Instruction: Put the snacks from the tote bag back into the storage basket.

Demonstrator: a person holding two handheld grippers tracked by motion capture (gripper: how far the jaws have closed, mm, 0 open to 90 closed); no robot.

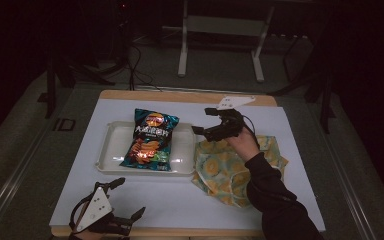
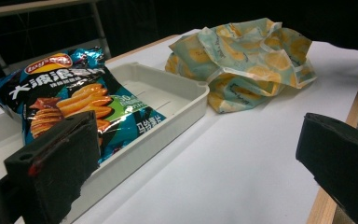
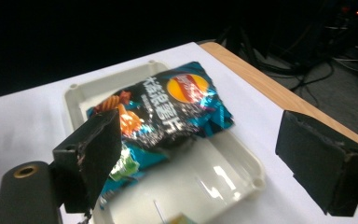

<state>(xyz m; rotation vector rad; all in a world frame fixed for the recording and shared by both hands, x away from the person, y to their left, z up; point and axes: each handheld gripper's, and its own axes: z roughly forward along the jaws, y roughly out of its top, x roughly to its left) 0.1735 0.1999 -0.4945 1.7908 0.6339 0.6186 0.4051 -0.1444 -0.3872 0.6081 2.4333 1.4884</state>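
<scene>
Hovering with its jaws wide apart and nothing between them, the right gripper (image 1: 205,121) is facing the chip bag (image 1: 150,140). That bag is lying in the tray (image 1: 107,150), its long axis running away from the person, just left of the gripper. The left gripper (image 1: 125,199), also open, is resting farther off at the table's near edge.

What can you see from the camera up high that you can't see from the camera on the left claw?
The high view has the person's hand and dark sleeve, the right claw held open above the table, the left claw by the near edge, and the grey floor around the table. The left claw view has the bag's printed writing close enough to make out, and its own two black pads standing wide apart. Both share the chip bag lying in the white tray, with the crumpled yellow cloth beside the tray.
</scene>
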